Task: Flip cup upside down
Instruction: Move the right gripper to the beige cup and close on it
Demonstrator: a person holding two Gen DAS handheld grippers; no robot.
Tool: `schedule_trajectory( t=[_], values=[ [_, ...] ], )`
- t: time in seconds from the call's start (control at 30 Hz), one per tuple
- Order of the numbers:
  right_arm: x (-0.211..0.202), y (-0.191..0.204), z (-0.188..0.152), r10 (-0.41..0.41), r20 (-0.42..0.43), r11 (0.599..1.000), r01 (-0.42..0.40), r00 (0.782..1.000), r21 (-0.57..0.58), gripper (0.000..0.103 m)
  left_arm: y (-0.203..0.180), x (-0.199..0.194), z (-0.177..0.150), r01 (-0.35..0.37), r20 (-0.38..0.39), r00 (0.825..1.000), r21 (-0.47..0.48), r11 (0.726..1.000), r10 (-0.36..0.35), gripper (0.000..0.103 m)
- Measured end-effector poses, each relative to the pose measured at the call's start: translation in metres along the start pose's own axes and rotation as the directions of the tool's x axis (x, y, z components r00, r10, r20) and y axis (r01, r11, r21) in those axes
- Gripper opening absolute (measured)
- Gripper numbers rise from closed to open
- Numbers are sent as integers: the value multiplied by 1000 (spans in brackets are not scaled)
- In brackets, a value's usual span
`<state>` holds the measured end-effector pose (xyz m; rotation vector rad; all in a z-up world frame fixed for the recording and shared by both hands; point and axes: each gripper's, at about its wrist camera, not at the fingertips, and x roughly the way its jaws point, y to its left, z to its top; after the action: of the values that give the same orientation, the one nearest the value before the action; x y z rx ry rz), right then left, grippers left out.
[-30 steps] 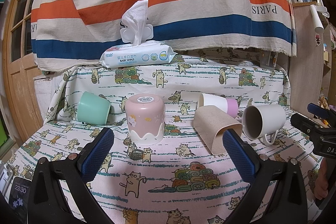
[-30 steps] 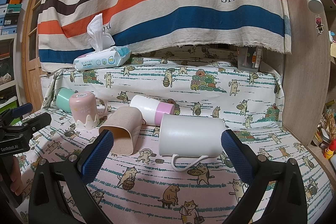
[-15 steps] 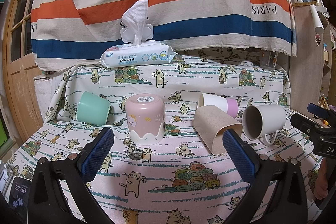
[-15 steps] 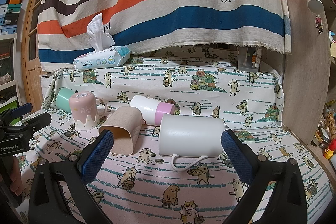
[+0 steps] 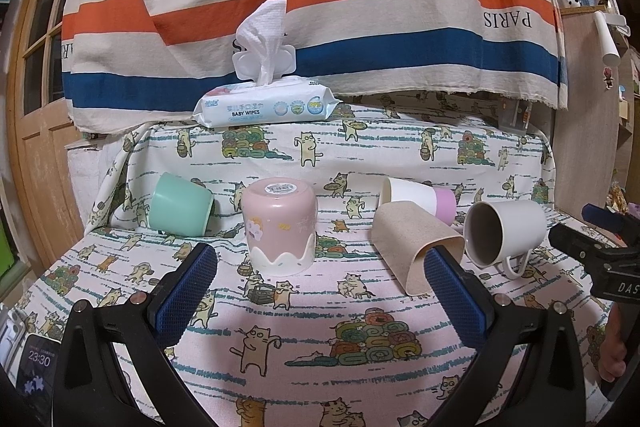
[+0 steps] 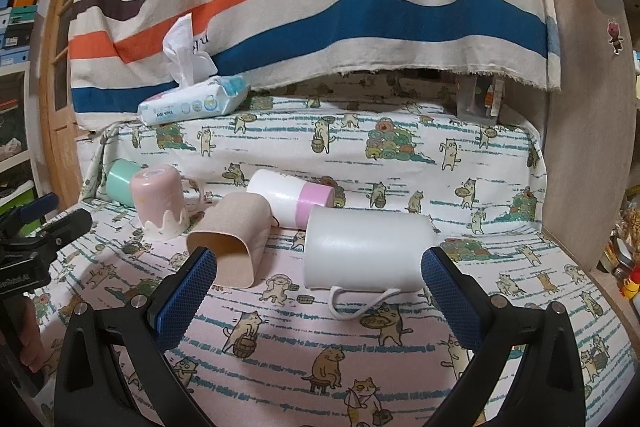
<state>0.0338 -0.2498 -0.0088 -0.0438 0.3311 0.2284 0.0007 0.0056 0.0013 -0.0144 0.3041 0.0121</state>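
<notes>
The white mug [image 6: 366,253] lies on its side on the bench [image 6: 320,347], straight ahead of my right gripper [image 6: 320,291], mouth to my left and handle [image 6: 362,301] flat on the cloth toward me. I judge it the cup to turn, since the pink cup [image 6: 158,201] already stands mouth down. Both grippers are spread wide and hold nothing; the left gripper [image 5: 320,287] hovers in front of the pink cup, well clear.

To do this well I'd slide the right gripper forward so the pads bracket the mug's length, rim to base. That looks a tight fit, so crossing the round body from above may be safer. Clamp firmly, as the glaze looks slick. Lift before rotating so the handle clears the cloth, then set the rim down flat.

The tan cup [image 6: 230,243] lies just beside the mug's mouth, and the white-and-pink cup [image 6: 290,197] just behind; I'd keep the left pad from nudging either.
</notes>
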Motion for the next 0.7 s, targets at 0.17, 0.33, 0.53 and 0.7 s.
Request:
schedule_trajectory(
  t=[0.17, 0.33, 0.53, 0.7],
  values=[
    [4, 17, 14, 58, -68, 998, -59, 996, -14, 103, 1, 2, -2, -18, -10, 1000, -7, 1000, 18, 103],
    [22, 43, 40, 88, -169, 995, -94, 982, -28, 103, 17, 20, -1, -64, -104, 993, -76, 995, 56, 103],
    [82, 61, 64, 151, -388, 988, -134, 909, 70, 103, 36, 40, -8, -105, -220, 973, -158, 982, 69, 103],
    [140, 69, 64, 141, -527, 989, -89, 838, 122, 103, 47, 49, -14, -128, -284, 956, -206, 970, 65, 103]
  ],
)
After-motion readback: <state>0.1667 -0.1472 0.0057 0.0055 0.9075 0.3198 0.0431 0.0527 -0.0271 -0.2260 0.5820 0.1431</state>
